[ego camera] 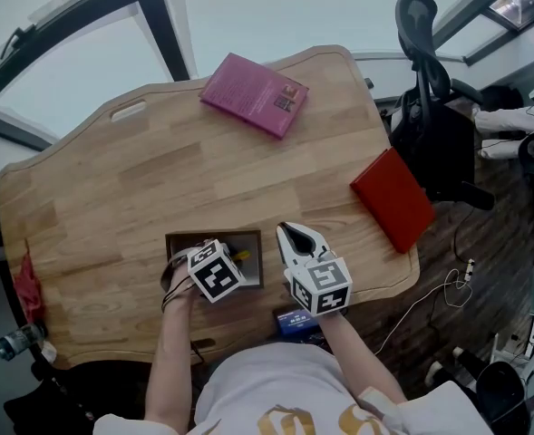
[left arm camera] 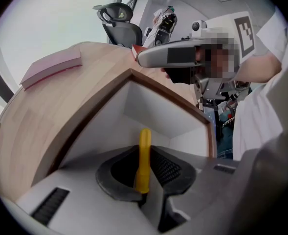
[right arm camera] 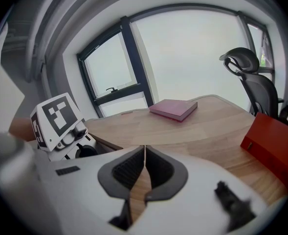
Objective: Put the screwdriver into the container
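The screwdriver [left arm camera: 144, 155] shows as a yellow handle standing upright between the pads of my left gripper [left arm camera: 144, 174], which is shut on it. It hangs inside the container [left arm camera: 156, 106], a shallow box with a brown rim and white walls. From the head view, the left gripper [ego camera: 214, 272] points steeply down over the container [ego camera: 251, 236], with a bit of yellow screwdriver [ego camera: 240, 256] beside it. My right gripper [ego camera: 291, 235] rests just right of the box, shut and holding nothing; its own view shows the right gripper [right arm camera: 144, 156] with pads together above the wood.
On the wooden table [ego camera: 140, 179] a pink book [ego camera: 254, 93] lies at the far side and a red book [ego camera: 393, 198] at the right edge. A black office chair [ego camera: 430, 80] stands beyond the right corner. A small blue object [ego camera: 294, 321] sits at the near edge.
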A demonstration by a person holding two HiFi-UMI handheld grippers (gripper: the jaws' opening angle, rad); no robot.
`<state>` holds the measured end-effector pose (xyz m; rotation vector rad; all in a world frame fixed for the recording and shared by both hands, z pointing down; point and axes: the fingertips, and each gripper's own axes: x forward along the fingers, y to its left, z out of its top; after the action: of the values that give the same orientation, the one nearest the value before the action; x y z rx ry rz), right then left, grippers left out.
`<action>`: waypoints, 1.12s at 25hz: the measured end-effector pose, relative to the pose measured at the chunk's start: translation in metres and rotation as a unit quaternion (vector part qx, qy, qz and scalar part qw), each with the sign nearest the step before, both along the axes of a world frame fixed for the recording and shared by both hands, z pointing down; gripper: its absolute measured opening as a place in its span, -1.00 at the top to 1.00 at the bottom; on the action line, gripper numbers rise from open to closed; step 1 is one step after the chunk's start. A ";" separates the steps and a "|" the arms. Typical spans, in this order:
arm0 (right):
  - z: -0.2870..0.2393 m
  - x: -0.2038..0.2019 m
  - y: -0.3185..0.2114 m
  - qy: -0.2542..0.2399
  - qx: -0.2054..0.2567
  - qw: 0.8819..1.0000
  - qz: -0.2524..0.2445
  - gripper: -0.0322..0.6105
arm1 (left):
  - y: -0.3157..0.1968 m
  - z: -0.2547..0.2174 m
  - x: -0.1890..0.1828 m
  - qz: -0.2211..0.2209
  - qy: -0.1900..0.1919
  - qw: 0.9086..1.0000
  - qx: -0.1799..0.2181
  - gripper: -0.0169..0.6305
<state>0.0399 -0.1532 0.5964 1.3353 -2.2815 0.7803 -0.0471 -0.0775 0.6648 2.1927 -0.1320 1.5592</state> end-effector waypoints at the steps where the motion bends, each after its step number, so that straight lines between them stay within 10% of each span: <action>1: 0.000 0.000 0.000 0.000 -0.001 1.000 0.000 0.80 | 0.001 0.000 0.000 0.004 -0.003 1.000 -0.004 0.71; 28: 0.007 0.001 0.000 -0.003 -0.013 1.000 -0.003 0.80 | 0.005 0.009 -0.001 0.004 -0.024 0.999 -0.043 0.68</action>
<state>0.0412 -0.1527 0.6038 1.3146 -2.2716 0.8112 -0.0480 -0.0724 0.6736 2.0936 -0.0697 1.5928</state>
